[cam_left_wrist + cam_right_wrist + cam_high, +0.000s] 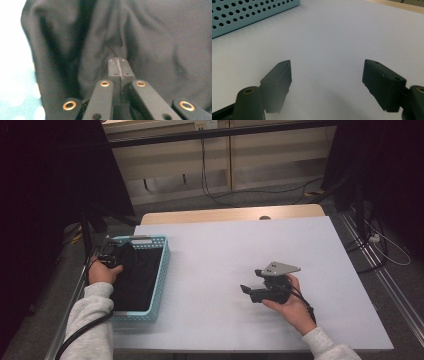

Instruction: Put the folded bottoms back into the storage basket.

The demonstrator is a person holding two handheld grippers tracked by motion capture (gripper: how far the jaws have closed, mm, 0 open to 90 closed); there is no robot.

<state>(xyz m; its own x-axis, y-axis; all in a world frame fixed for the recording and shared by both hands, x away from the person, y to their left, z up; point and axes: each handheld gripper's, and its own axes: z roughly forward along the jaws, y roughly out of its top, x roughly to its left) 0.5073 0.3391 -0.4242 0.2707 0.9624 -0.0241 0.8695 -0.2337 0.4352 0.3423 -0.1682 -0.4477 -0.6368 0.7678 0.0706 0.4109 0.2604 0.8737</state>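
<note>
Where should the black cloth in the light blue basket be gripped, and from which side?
Probably at a raised fold of the black fabric cloth, coming from above. It lies crumpled inside the light blue perforated plastic basket, whose walls block a sideways approach. In the left gripper view the left tongs are shut on a bunched fold. The right tongs stand open over the white table.

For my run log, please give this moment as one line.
left gripper: shut on black cloth | cloth: in light blue basket | right gripper: open, nothing between jaws, above white table
</note>
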